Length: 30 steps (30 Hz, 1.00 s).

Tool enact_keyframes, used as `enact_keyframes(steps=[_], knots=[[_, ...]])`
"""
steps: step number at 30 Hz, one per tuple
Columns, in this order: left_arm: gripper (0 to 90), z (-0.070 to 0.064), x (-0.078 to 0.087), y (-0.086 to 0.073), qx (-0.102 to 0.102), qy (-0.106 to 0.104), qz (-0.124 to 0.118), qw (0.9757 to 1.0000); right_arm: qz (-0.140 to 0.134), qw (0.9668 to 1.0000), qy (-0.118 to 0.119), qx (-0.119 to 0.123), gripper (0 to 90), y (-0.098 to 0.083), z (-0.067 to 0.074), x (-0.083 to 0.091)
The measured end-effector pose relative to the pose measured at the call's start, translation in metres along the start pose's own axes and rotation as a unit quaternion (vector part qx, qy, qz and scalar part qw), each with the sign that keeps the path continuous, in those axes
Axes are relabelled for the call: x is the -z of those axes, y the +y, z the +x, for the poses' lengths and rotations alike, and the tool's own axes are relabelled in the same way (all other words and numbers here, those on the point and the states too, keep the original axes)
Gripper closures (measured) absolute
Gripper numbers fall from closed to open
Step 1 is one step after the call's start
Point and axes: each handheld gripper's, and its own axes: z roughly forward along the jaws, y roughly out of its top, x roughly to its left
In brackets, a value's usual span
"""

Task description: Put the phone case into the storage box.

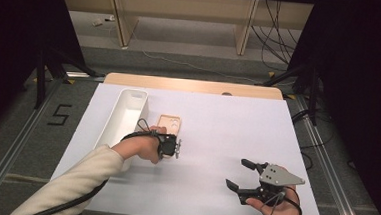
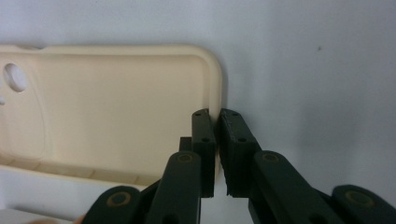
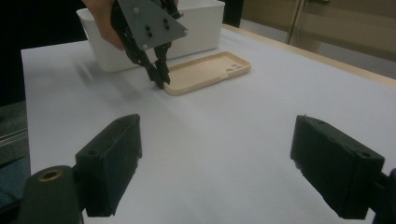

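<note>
White table (image 1: 216,139): left claw (image 2: 217,140) pinches the phone case (image 2: 116,107) rim, far end cropped; right claw (image 3: 215,163) gapes.

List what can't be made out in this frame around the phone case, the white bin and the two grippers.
- Phone case: left gripper view cuts off its left end; in the high view the left gripper covers its near edge.
- White bin: the left hand hides its near end; in the right gripper view its inside is behind its wall.
- Right gripper: open, nothing between its jaws.
</note>
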Motion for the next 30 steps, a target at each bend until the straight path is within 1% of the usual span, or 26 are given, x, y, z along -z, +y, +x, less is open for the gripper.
enact_keyframes(steps=[3, 7, 11, 12, 14, 17, 19, 21, 22, 23, 24, 25, 30], knots=[[84.7, -0.0002, 0.0001, 0.0004, 0.003, 0.000, 0.001, 1.0000, -0.001, 1.0000, -0.001, 0.002, 17.8, -0.0002, -0.0004, 0.0000], [85.2, -0.0002, 0.0003, 0.0001, 0.000, 0.000, 0.001, 1.0000, -0.001, 1.0000, -0.001, 0.002, 17.9, -0.0002, -0.0004, -0.0001], [85.8, -0.0009, 0.0007, 0.0004, 0.000, 0.002, 0.003, 1.0000, -0.002, 1.0000, -0.001, -0.003, 17.9, -0.0002, 0.0001, 0.0000], [85.9, -0.0015, 0.0005, 0.0003, 0.001, 0.004, 0.002, 1.0000, -0.002, 1.0000, -0.002, 0.001, 17.9, -0.0004, -0.0004, -0.0003], [86.1, -0.0025, 0.0004, 0.0003, 0.003, 0.004, 0.001, 1.0000, -0.002, 1.0000, -0.003, 0.001, 17.9, -0.0003, -0.0003, -0.0002], [86.7, -0.0030, 0.0007, -0.0001, 0.002, 0.004, 0.000, 1.0000, 0.000, 1.0000, 0.001, -0.003, 17.9, -0.0001, 0.0001, 0.0000], [87.1, -0.0033, 0.0012, -0.0001, -0.002, 0.008, 0.002, 1.0000, 0.000, 1.0000, 0.002, -0.003, 17.9, 0.0000, 0.0002, 0.0000], [87.3, -0.0032, 0.0019, -0.0001, -0.008, 0.017, 0.006, 0.9998, 0.000, 1.0000, 0.001, -0.003, 17.9, -0.0001, 0.0001, 0.0000], [87.4, -0.0033, 0.0023, -0.0002, -0.008, 0.018, 0.007, 0.9998, -0.002, 1.0000, -0.001, -0.003, 17.9, -0.0002, 0.0001, -0.0002], [87.4, -0.0033, 0.0030, -0.0003, -0.007, 0.018, 0.006, 0.9998, 0.000, 1.0000, 0.000, -0.005, 17.9, -0.0002, 0.0003, 0.0000], [87.4, -0.0033, 0.0037, -0.0003, -0.007, 0.018, 0.003, 0.9998, 0.009, 1.0000, -0.001, -0.004, 17.9, 0.0003, 0.0001, 0.0014], [87.4, -0.0031, 0.0049, -0.0002, -0.007, 0.020, 0.002, 0.9998, 0.000, 1.0000, 0.000, -0.005, 18.0, -0.0002, 0.0003, 0.0000], [87.5, -0.0039, 0.0096, -0.0001, -0.010, 0.032, -0.001, 0.9994, -0.003, 1.0000, -0.002, 0.000, 17.9, -0.0003, -0.0002, -0.0003]])
